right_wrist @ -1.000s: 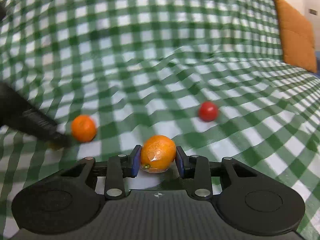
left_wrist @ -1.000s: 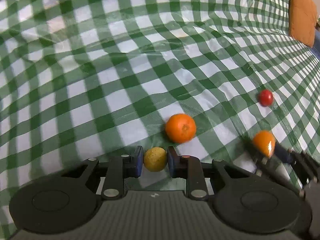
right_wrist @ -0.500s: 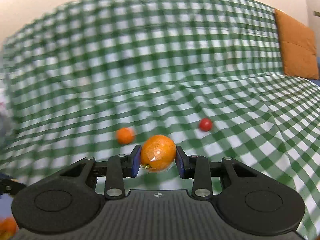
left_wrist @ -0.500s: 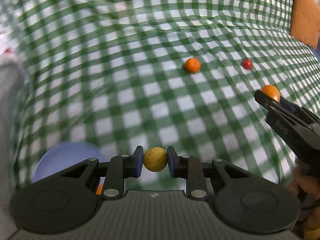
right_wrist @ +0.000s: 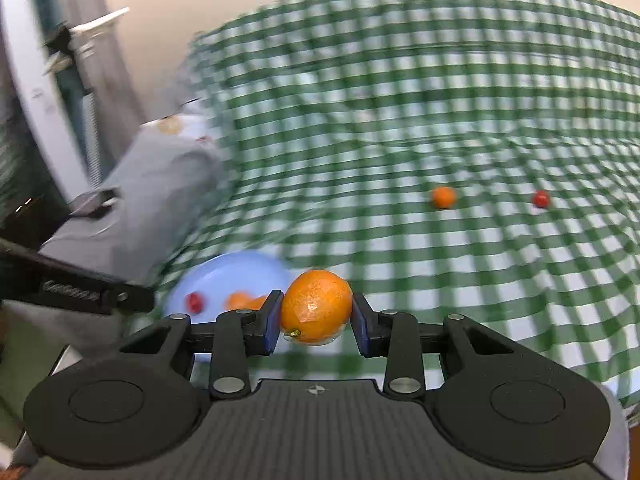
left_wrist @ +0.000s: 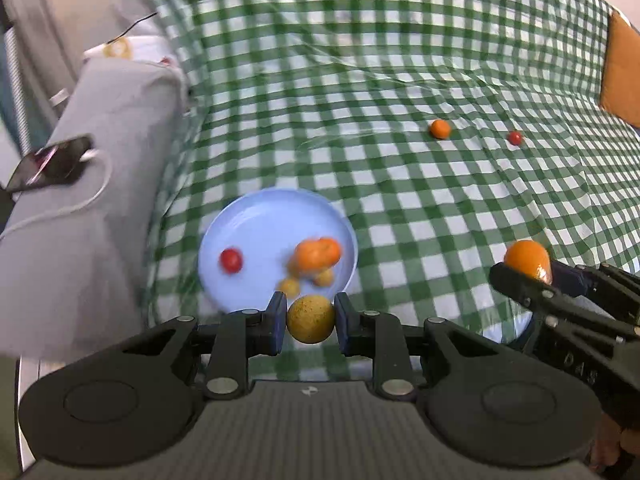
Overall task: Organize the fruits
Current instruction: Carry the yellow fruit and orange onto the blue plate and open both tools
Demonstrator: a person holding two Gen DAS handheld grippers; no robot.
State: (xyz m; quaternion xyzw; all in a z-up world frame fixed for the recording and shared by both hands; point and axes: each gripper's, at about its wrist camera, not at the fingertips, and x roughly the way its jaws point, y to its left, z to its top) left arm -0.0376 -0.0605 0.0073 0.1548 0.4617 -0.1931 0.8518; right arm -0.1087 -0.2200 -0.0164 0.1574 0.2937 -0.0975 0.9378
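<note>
My left gripper (left_wrist: 311, 319) is shut on a small yellow speckled fruit (left_wrist: 310, 319), held above the near rim of a pale blue plate (left_wrist: 256, 220). The plate holds a red tomato (left_wrist: 231, 261), an orange fruit (left_wrist: 318, 253) and small yellow fruits (left_wrist: 289, 286). My right gripper (right_wrist: 316, 316) is shut on an orange fruit (right_wrist: 316, 306); it also shows at the right of the left wrist view, right gripper (left_wrist: 532, 274). The plate (right_wrist: 240, 268) lies below and left of it. A small orange (left_wrist: 440, 128) and a red tomato (left_wrist: 515, 137) lie far out on the checked cloth (left_wrist: 400, 80).
A grey cushioned armrest (left_wrist: 100, 152) borders the cloth on the left, with a phone (left_wrist: 50, 163) and white cable on it. An orange cushion (left_wrist: 622, 72) sits at the far right. A second blue dish edge (left_wrist: 508, 332) shows under the right gripper.
Both grippers rose and swung left with their fruits still held. The blue plate with fruit came fully into view, and the loose orange and tomato now lie farther away.
</note>
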